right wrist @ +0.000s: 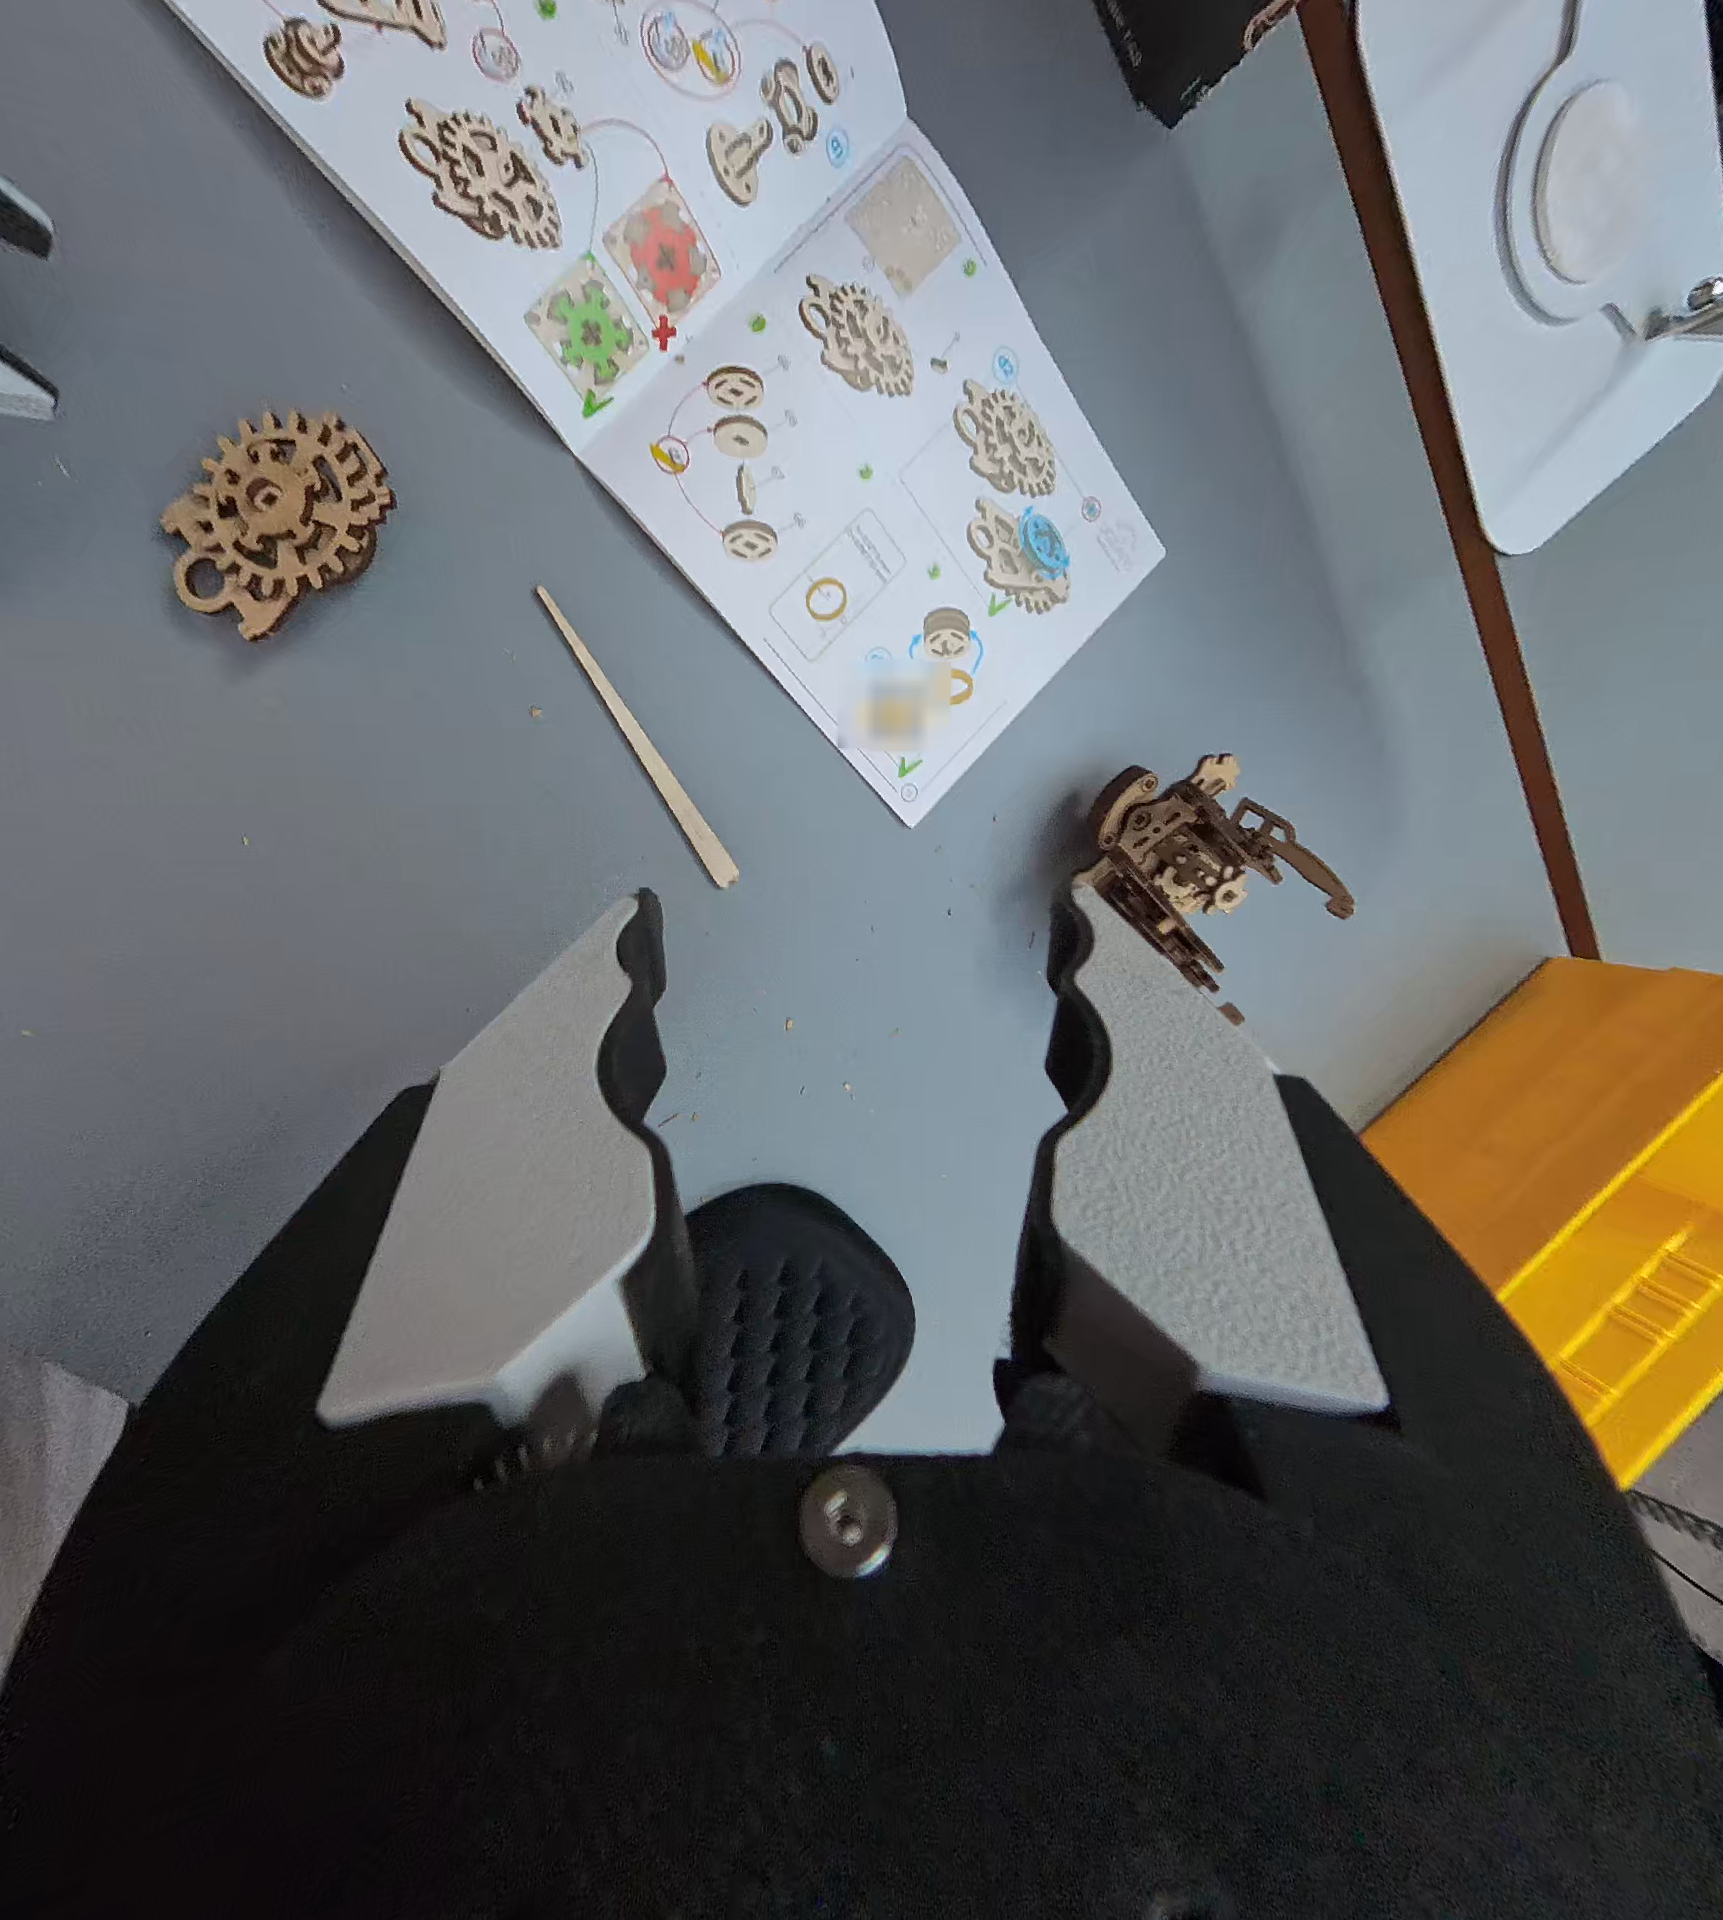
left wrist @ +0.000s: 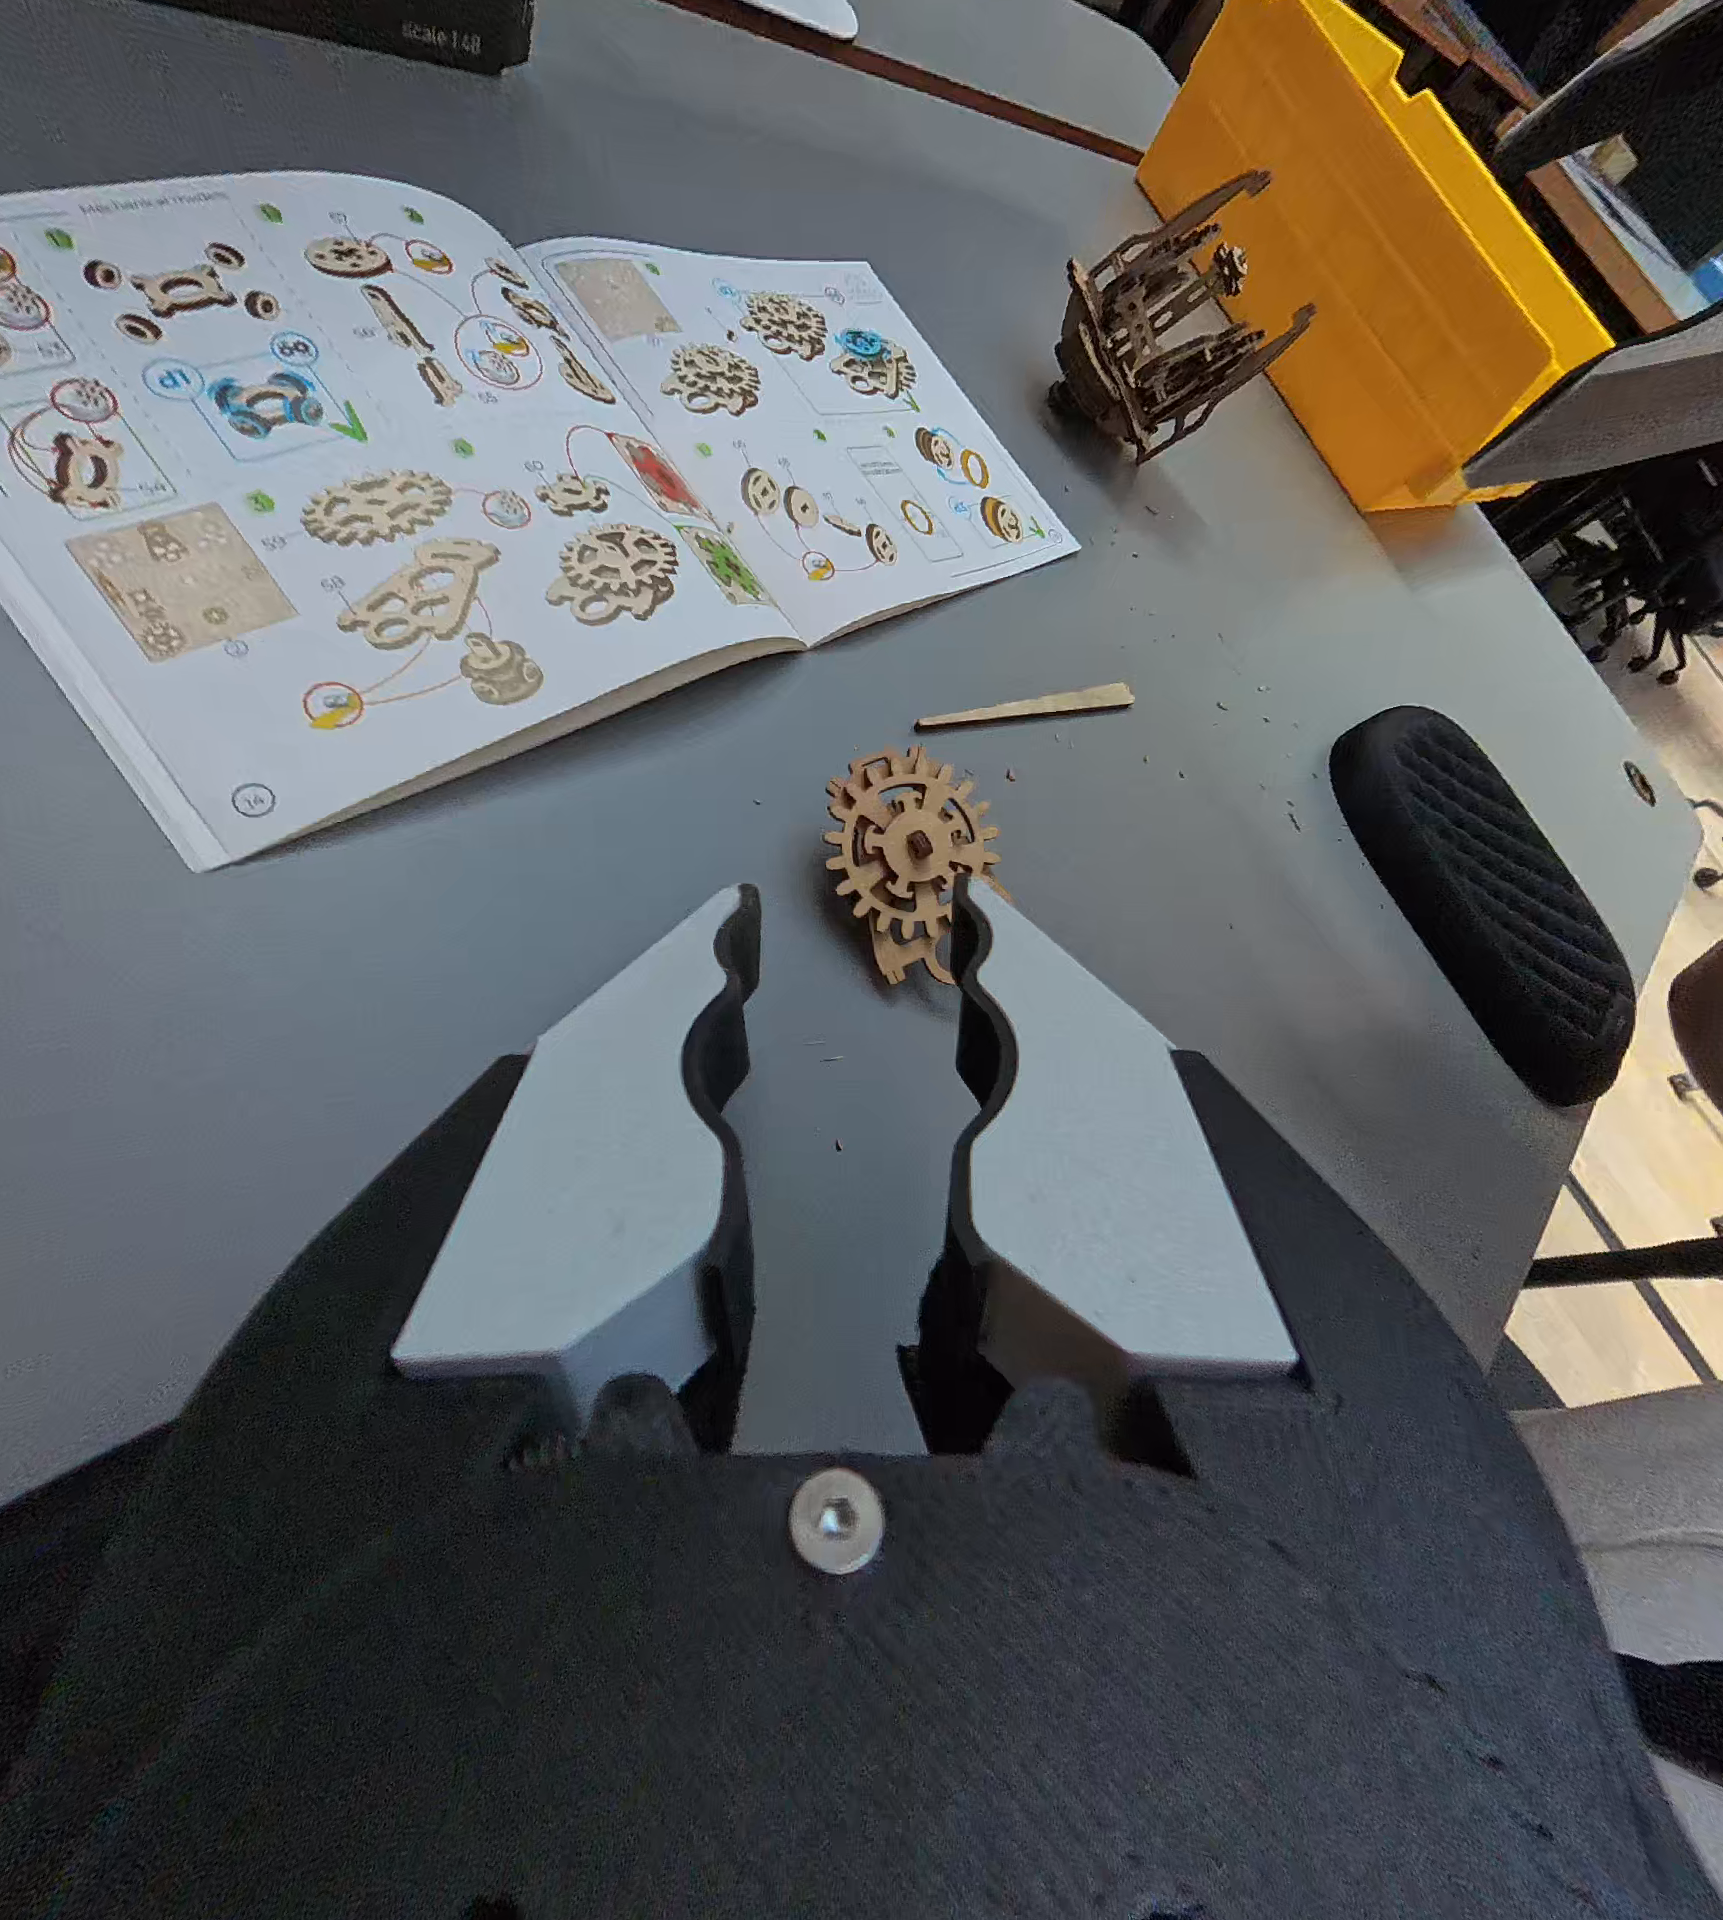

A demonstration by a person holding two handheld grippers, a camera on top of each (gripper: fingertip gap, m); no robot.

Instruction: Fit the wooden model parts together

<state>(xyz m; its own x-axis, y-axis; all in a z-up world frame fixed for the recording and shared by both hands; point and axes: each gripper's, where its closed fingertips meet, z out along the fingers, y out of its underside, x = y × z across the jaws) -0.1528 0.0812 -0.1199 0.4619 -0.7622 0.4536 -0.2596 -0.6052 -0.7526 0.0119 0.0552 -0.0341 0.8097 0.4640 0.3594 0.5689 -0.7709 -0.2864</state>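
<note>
A flat wooden gear assembly lies on the grey table just beyond my left gripper, which is open and empty; its right fingertip overlaps the assembly's near edge. The assembly also shows in the right wrist view at the left. A thin wooden stick lies past it, and shows in the right wrist view. A dark partly built wooden model stands by the yellow bin. My right gripper is open and empty, with its right fingertip beside that model.
An open instruction booklet lies at the left and far side. A yellow bin stands at the right. A black chair armrest sits at the table's near edge. Small wood crumbs dot the table.
</note>
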